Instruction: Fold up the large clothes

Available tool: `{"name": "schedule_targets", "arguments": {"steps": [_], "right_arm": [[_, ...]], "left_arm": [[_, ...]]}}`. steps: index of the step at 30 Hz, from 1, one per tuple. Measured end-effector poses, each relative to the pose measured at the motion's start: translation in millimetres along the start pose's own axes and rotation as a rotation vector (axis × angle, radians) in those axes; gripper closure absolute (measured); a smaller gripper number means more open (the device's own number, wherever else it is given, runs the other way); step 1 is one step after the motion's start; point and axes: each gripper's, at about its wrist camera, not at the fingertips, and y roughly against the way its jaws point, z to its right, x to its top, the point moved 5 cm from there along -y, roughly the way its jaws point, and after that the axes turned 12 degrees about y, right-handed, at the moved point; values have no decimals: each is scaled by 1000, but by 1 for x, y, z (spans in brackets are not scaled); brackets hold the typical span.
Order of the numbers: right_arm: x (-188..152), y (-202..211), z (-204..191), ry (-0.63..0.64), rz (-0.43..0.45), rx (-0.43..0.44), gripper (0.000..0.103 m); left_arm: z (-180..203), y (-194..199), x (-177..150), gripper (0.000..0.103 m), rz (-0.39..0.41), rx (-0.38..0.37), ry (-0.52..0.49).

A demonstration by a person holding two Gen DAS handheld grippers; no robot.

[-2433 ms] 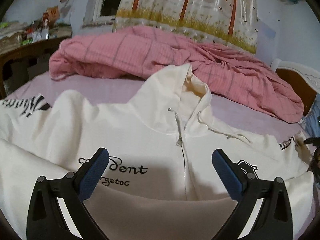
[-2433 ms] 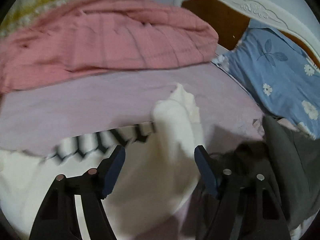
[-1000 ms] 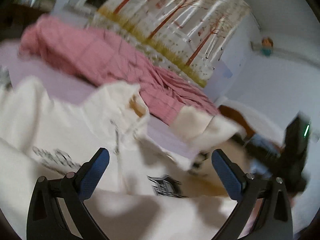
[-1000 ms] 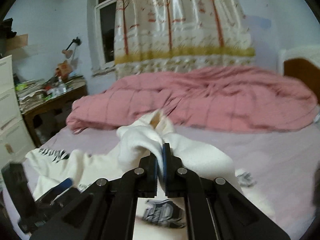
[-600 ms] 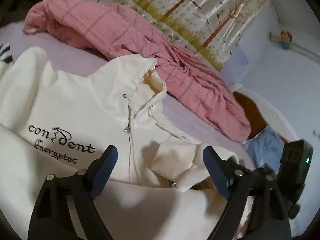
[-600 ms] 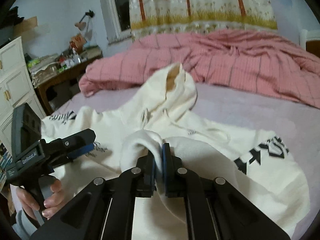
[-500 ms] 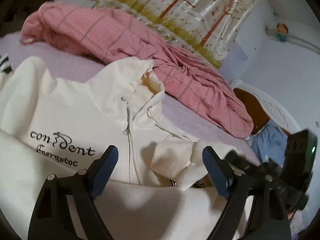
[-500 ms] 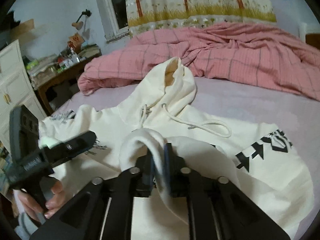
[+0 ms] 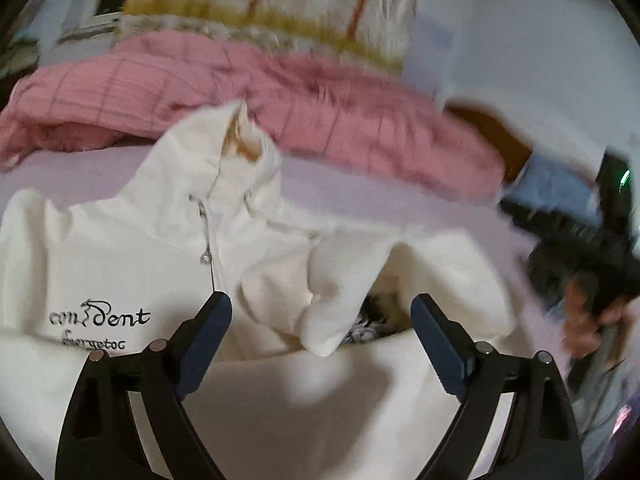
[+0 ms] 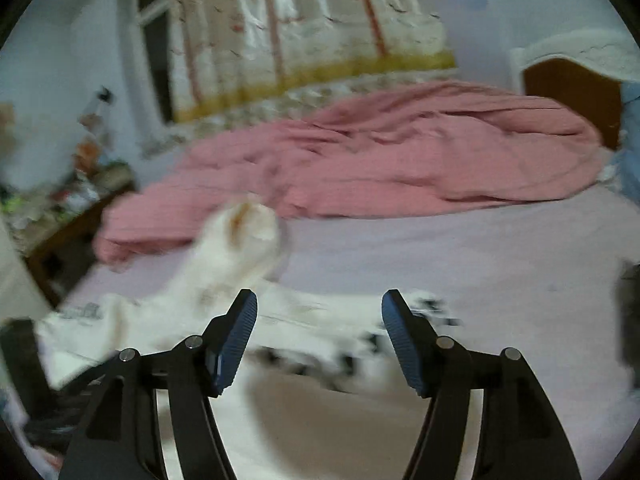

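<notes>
Cream zip hoodie [image 9: 120, 248] lay spread on the bed's near edge, one sleeve [image 9: 332, 300] folded across; left gripper [image 9: 320, 316] gaped empty, right gripper [image 10: 319, 320] just opening, nothing between.

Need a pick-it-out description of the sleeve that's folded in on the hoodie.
Start at the pink quilt heaped across the far side of the bed, then come nearer to the cream zip hoodie spread flat. The folded sleeve lies right of the zipper, a rumpled cream fold, opposite the black chest lettering.
</notes>
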Motion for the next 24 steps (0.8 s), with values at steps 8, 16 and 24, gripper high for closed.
{"name": "schedule_targets", "arguments": {"steps": [8,16,24], "right_arm": [[-26,-44,-7,-72,-161,204,36],[-45,-54,-93,30,-219,510,47],[-76,-54,-163,318,-334,566,47]], "left_arm": [[-15,1,9,24,30,111,40],[-56,37,18,24,163,171,108],[-60,46,21,21,165,66,162]]}}
